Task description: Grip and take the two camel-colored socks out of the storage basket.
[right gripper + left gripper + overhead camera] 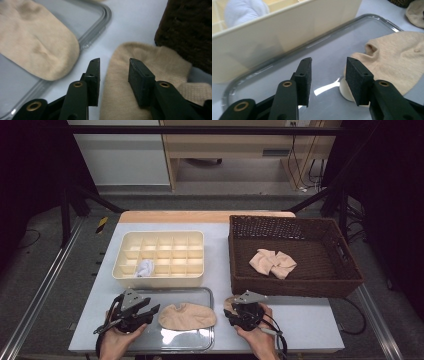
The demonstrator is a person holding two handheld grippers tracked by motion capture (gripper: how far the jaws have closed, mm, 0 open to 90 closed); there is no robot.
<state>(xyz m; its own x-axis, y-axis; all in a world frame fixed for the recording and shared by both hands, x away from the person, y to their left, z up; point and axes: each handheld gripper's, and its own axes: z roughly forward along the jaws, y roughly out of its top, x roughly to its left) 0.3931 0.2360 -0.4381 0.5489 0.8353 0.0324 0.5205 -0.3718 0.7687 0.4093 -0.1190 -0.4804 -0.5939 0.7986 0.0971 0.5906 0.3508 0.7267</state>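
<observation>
Table (300, 317) — tray (207, 342), organizer (160, 280), basket (295, 287), sock (140, 105)

Cream organiser (159, 254) and wicker basket (292, 255) wall off the tray (202, 342).

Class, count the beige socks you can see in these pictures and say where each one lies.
3: one sock on the metal tray, one on the table under the right gripper, and a bundle in the wicker basket that may hold more.

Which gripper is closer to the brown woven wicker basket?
Right. The right gripper sits just below the brown woven wicker basket's front wall, over a beige sock on the table. The left gripper is across the metal tray, farther off.
</observation>
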